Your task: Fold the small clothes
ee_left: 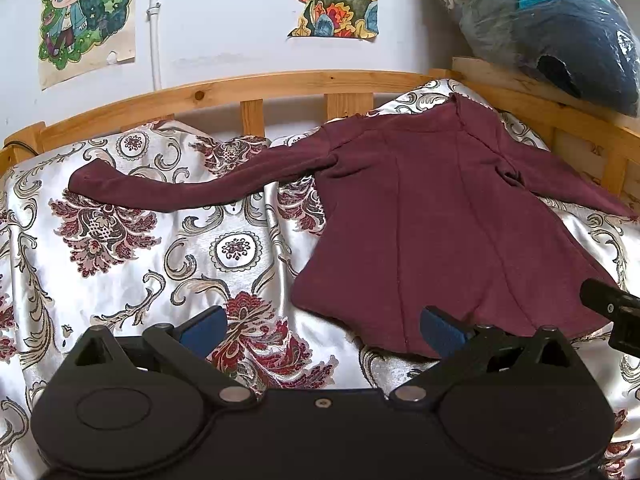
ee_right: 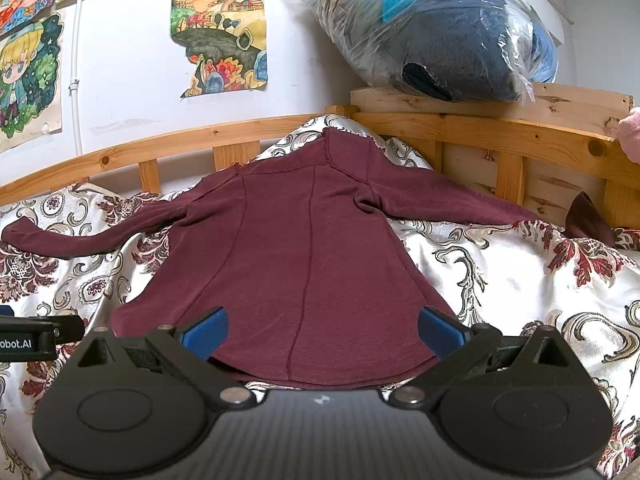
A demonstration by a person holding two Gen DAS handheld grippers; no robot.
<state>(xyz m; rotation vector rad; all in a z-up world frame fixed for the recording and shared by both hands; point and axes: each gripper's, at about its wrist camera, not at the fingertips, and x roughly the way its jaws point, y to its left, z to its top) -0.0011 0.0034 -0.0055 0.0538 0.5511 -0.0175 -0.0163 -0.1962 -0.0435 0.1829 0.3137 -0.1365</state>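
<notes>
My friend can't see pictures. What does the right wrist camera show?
A small maroon long-sleeved top lies spread flat, sleeves out, on a shiny flowered bedspread. The right gripper hovers open over its hem, holding nothing. Behind are a wooden bed rail and cartoon posters.

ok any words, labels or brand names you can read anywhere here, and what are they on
"obot.AI", cut off at the picture's left edge, on the black body of the left gripper in the right wrist view.
The wall posters show drawings only; no words can be made out.
The maroon top shows no label.
</notes>
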